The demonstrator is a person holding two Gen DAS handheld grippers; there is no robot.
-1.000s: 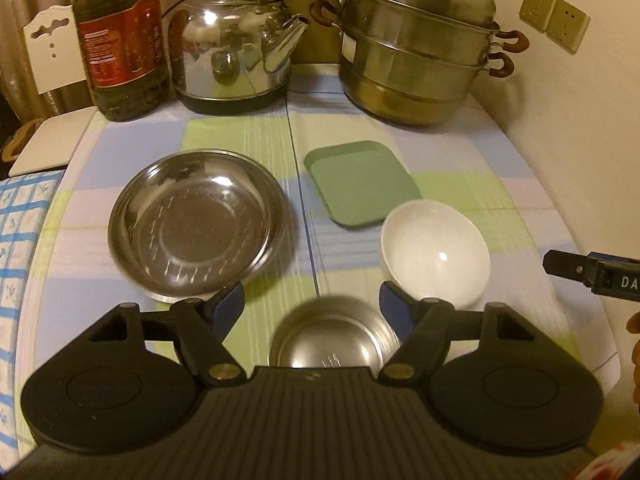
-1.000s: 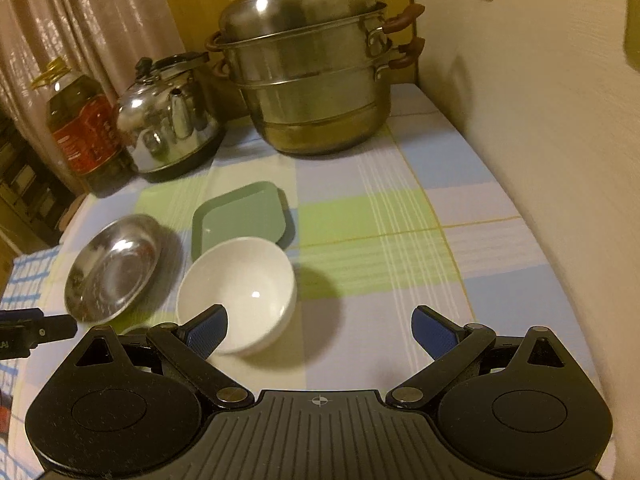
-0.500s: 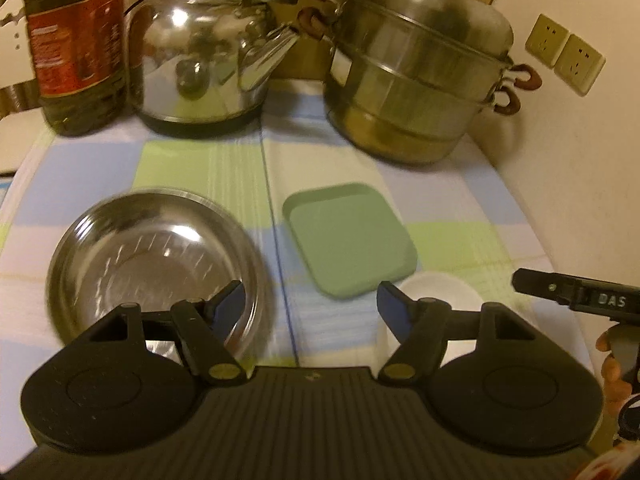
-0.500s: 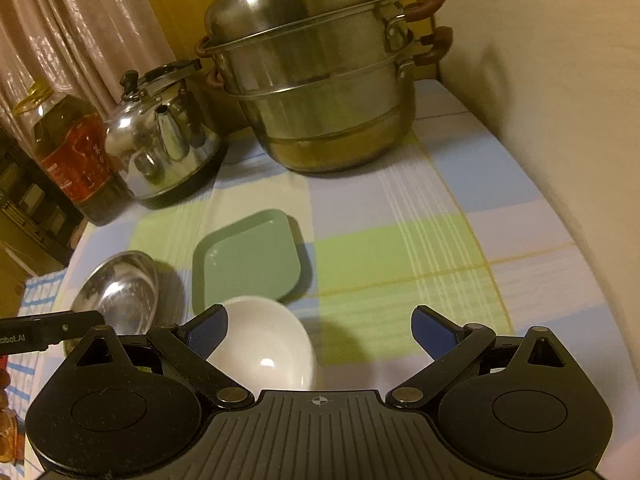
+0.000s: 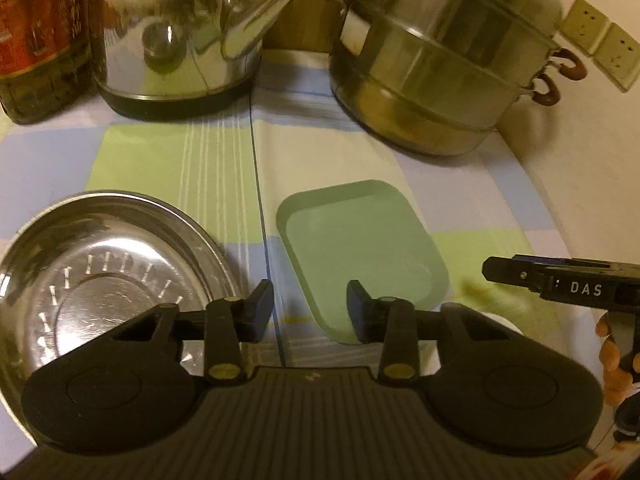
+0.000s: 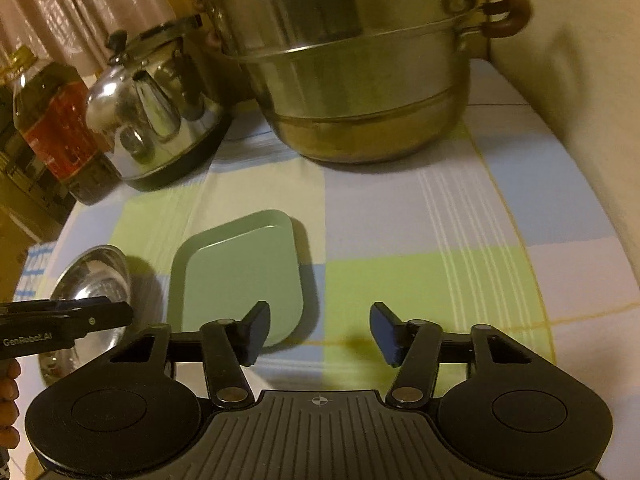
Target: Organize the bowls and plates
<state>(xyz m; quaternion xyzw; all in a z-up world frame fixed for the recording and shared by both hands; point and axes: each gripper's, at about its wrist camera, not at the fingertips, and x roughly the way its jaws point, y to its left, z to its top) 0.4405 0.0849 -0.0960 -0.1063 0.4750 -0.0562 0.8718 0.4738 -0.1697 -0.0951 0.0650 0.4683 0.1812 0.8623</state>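
Left wrist view: we see the left gripper (image 5: 310, 306) with its jaws closing over bare checked tablecloth (image 5: 208, 168), nothing between them. Its right finger overlaps the near edge of the green square plate (image 5: 360, 240); the steel dish (image 5: 100, 272) lies just left. A sliver of the white bowl (image 5: 506, 322) peeks past the gripper body. In the right wrist view the right gripper (image 6: 316, 330) is also closing on nothing, beside the plate's corner. Behind stand the kettle (image 5: 172, 32), the stacked steamer pot (image 5: 440, 60) and an oil bottle (image 5: 40, 36). Wall sockets (image 5: 600, 40) sit on the cream wall, curtains (image 6: 80, 8) at the left.
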